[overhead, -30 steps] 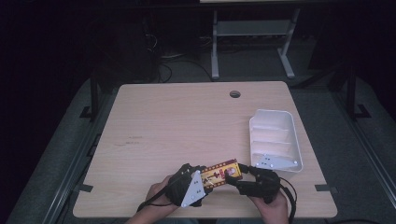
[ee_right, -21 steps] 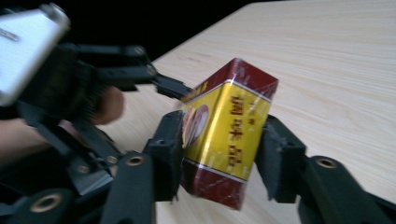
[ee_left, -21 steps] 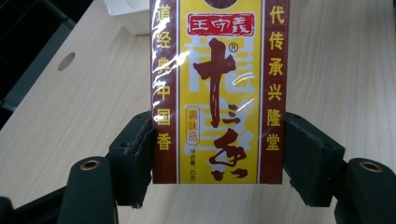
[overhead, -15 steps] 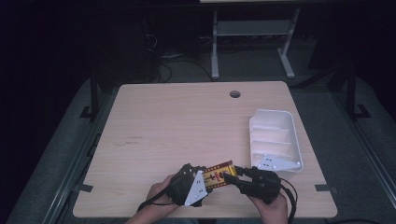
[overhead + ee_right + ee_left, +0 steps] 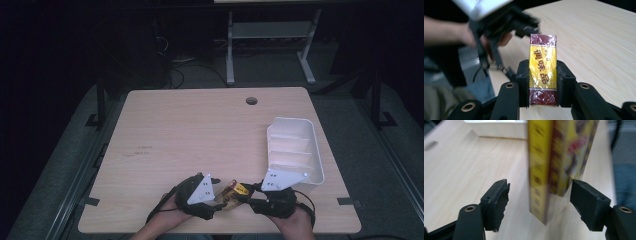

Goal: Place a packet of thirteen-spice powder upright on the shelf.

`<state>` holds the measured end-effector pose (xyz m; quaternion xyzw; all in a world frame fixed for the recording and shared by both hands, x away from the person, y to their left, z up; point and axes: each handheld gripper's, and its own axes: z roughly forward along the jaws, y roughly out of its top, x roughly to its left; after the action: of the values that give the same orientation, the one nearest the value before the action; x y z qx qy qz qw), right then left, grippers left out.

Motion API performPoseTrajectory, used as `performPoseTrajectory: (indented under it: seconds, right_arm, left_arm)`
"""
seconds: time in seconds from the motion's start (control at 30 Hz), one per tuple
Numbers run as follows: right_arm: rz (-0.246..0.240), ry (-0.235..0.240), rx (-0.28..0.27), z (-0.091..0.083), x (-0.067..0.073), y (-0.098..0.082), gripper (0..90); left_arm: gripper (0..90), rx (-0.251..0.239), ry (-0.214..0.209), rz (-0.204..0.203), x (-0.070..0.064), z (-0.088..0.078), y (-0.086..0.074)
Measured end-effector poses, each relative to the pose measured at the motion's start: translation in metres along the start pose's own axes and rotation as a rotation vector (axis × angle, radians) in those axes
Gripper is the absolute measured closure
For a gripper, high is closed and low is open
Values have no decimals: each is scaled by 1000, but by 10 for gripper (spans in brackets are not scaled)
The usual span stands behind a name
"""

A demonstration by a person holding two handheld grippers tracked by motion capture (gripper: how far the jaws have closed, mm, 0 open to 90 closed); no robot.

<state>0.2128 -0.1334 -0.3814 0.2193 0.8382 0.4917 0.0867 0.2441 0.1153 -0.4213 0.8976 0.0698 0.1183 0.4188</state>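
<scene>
A yellow-and-maroon packet point(image 5: 542, 72), wrapped in clear film, is seen pinched by its narrow sides between the jaws of the right gripper point(image 5: 542, 83), which have just been closing on it; it is held off the surface point(image 5: 200, 135) near the front edge. In the high view the packet point(image 5: 235, 192) bridges the gap between the right gripper point(image 5: 252, 199) and the left gripper point(image 5: 218, 205). Seen along the left gripper point(image 5: 539, 200), the jaws stand spread — one pad lies at the packet's point(image 5: 559, 162) printed face, though contact cannot be made out, and the other is well clear of the yellow edge.

The step in hand is judged to be a hand-over into the right gripper. It would be done well if the left jaws were kept wide and drawn straight back along the packet, so that the film is not snagged, and if the right grip were kept square on the narrow sides, so the packet does not swing. A white compartmented tray point(image 5: 316, 150) stands just beyond the right gripper — a likely destination.

The packet's far end is cropped in the left gripper view, its print is blurred there, and the tray's contents cannot be made out.
</scene>
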Motion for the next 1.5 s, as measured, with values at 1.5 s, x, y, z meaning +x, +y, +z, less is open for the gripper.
performPoseTrajectory:
  seconds: [1.5]
  right_arm:
    - [-304,226,346,24,-33,77,682]
  left_arm:
    - [486,-56,-70,-73,29,-29,-18]
